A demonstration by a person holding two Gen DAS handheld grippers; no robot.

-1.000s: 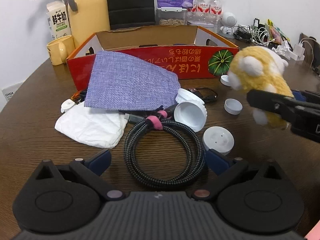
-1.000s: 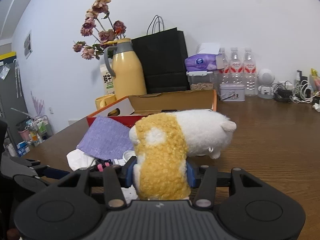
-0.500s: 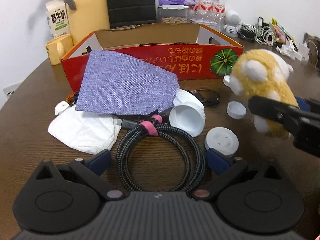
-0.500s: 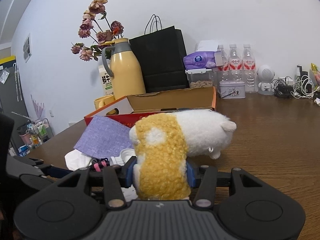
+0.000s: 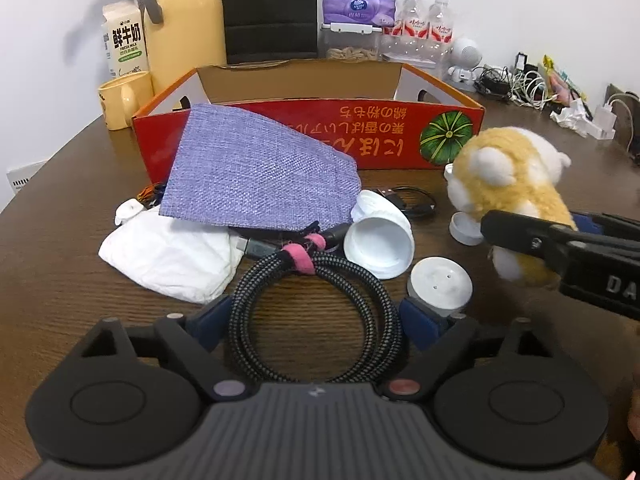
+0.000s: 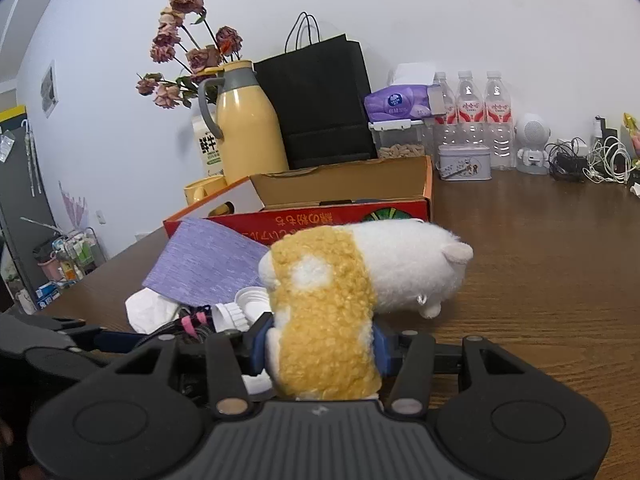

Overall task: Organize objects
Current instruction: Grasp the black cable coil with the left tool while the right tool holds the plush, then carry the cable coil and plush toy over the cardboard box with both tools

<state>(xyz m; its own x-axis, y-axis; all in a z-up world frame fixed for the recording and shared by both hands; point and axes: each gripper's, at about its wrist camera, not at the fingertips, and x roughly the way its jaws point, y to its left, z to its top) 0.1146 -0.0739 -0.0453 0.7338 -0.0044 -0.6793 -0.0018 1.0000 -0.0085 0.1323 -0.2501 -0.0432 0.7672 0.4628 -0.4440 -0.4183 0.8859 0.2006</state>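
Coiled cable (image 5: 316,312) lies on the worktop at 6 o'clock of the red box (image 5: 360,136), between the just-narrowing, unclamped left gripper (image 5: 316,320); right gripper (image 6: 320,350) clamps the plush toy (image 6: 352,280).

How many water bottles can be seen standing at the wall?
3. The water bottles stand in a row against the wall, right of the purple tissue pack and left of the white robot figure. The left wrist view shows only two clearly; more could be hidden.
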